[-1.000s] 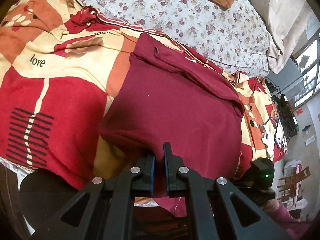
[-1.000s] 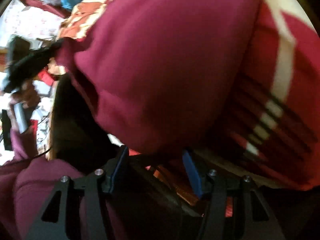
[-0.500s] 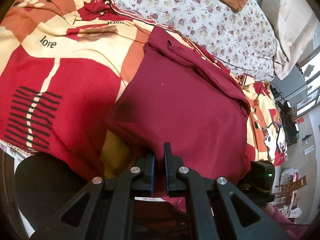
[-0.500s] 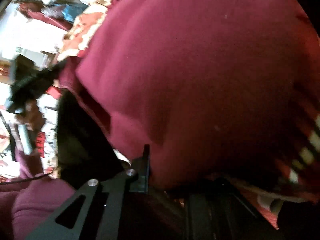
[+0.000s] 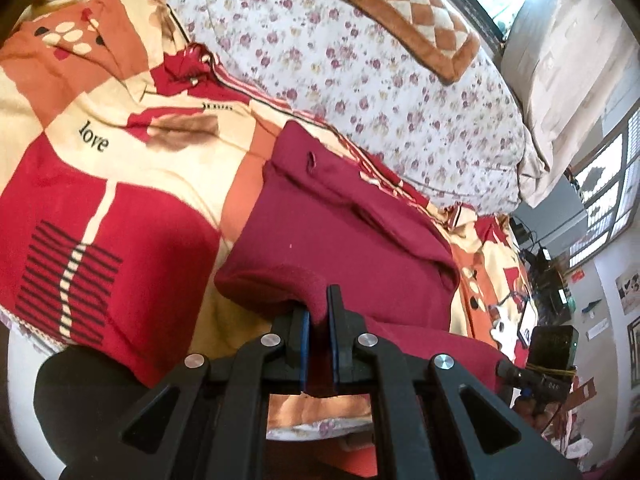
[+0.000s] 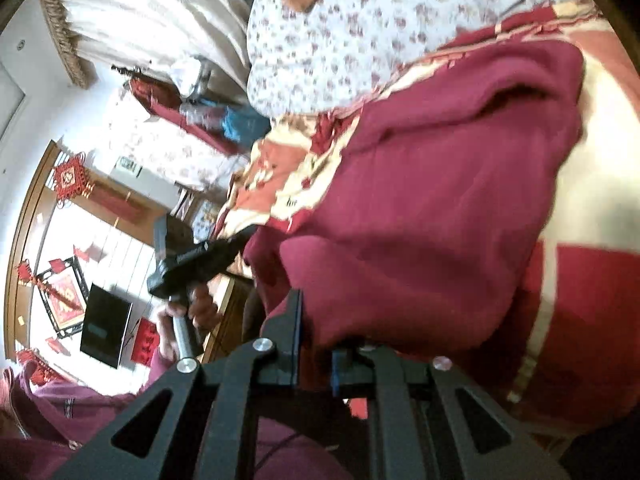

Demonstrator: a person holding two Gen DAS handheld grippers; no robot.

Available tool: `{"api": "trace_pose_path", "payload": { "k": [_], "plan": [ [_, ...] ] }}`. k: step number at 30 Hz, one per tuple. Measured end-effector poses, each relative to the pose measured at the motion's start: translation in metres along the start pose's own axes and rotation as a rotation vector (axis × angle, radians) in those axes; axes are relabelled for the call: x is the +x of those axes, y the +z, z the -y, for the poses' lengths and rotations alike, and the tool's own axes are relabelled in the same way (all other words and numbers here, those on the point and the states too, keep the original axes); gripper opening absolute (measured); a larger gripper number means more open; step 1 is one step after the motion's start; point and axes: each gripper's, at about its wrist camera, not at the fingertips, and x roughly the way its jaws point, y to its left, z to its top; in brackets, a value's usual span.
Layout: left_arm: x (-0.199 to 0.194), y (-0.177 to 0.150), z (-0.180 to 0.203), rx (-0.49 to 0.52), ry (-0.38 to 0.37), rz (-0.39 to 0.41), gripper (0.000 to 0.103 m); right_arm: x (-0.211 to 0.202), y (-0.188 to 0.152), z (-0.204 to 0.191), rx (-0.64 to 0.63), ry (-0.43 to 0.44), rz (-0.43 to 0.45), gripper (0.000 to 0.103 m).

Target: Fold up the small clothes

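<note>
Covering most of both frames is the red, cream and orange patterned blanket (image 5: 120,168), printed "love" at upper left of the left wrist view. Beyond it, across the top, a white floral bedsheet (image 5: 320,52) is seen, with a brown checked cushion (image 5: 412,20) lying on it at upper centre.

The maroon garment (image 5: 340,236) is spread on the blanket from frame centre to lower right in the left view; in the right view (image 6: 440,208) it fills the centre and right. Its near edge is lifted off the blanket and bunched.

The left gripper (image 5: 319,320), bottom centre, is clamped fully closed on a fold of that near edge, cloth pinched between the blue pads. The right gripper (image 6: 316,344), bottom centre of its view, is nearly closed, with the garment's hem caught between its fingers.

At centre left of the right view, the left gripper's black body is seen from outside, held by a hand (image 6: 188,316) with a maroon sleeve (image 6: 72,400) below.
</note>
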Motion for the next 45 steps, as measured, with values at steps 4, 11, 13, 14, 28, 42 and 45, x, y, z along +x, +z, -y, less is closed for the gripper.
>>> {"api": "trace_pose_path", "payload": {
  "k": [4, 11, 13, 14, 28, 42, 45],
  "plan": [
    [0.010, 0.006, -0.003, -0.022, 0.023, 0.006, 0.000, 0.000, 0.021, 0.009, -0.003, -0.112, 0.052, 0.010],
    [0.038, 0.010, -0.003, 0.012, 0.089, -0.004, 0.000, 0.017, 0.050, 0.051, 0.083, -0.258, 0.065, 0.011],
    [0.045, 0.011, -0.004, 0.014, 0.095, -0.017, 0.000, 0.022, 0.049, 0.059, 0.112, -0.257, 0.053, 0.014],
    [0.047, 0.012, -0.004, 0.014, 0.094, -0.021, 0.000, 0.023, 0.048, 0.060, 0.124, -0.250, 0.044, 0.021],
    [0.067, 0.014, -0.012, -0.034, 0.044, -0.062, 0.005, 0.022, 0.038, 0.063, 0.144, -0.207, 0.021, 0.057],
    [0.074, 0.004, -0.006, 0.000, 0.037, -0.100, 0.000, 0.025, 0.034, 0.053, 0.165, -0.138, -0.009, 0.047],
    [0.075, 0.005, -0.006, -0.006, 0.039, -0.099, 0.000, 0.029, 0.026, 0.053, 0.146, -0.163, -0.024, 0.047]
  ]
}}
